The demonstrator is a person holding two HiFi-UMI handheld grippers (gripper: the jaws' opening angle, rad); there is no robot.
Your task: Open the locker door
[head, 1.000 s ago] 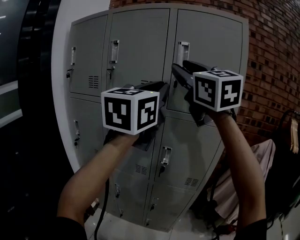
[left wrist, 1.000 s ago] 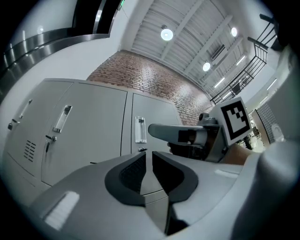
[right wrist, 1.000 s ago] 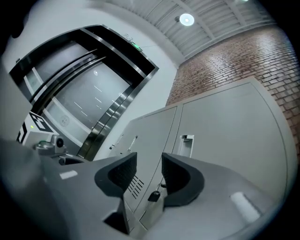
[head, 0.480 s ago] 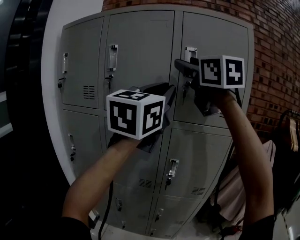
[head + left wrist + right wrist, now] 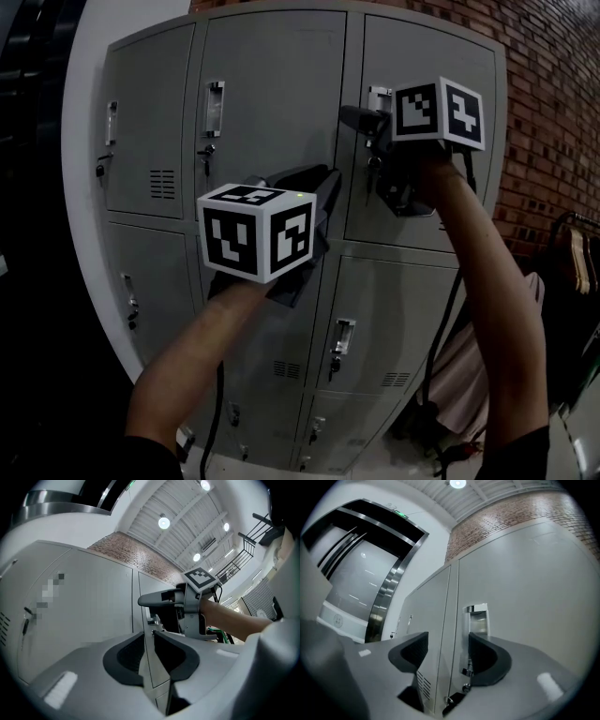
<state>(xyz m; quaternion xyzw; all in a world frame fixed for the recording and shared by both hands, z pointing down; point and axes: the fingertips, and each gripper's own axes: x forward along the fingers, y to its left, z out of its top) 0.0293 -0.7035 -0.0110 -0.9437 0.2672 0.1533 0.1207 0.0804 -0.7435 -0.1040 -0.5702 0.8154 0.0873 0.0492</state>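
Observation:
A bank of grey lockers faces me. The upper right locker door (image 5: 424,47) is closed, with a chrome recessed handle (image 5: 379,97) near its left edge. My right gripper (image 5: 362,120) is held up at that handle (image 5: 478,617). Its jaws have just been opening and stand wide, with only the door seam showing between them (image 5: 447,641); its right pad (image 5: 483,654) lies in front of the handle's lower part. A key lock (image 5: 465,686) sits below the handle. My left gripper (image 5: 324,184) hovers lower at the middle door's right seam, pads almost together (image 5: 148,637), holding nothing.
More closed locker doors (image 5: 272,84) lie to the left and below, each with its own handle (image 5: 215,109). A brick wall (image 5: 553,112) runs along the right, with clothes on hangers (image 5: 577,258) beside it. A white pillar (image 5: 80,141) stands at the left.
The right gripper has risen and rolled, coming up to the upper right locker's handle. The left gripper has shifted slightly along the middle door.

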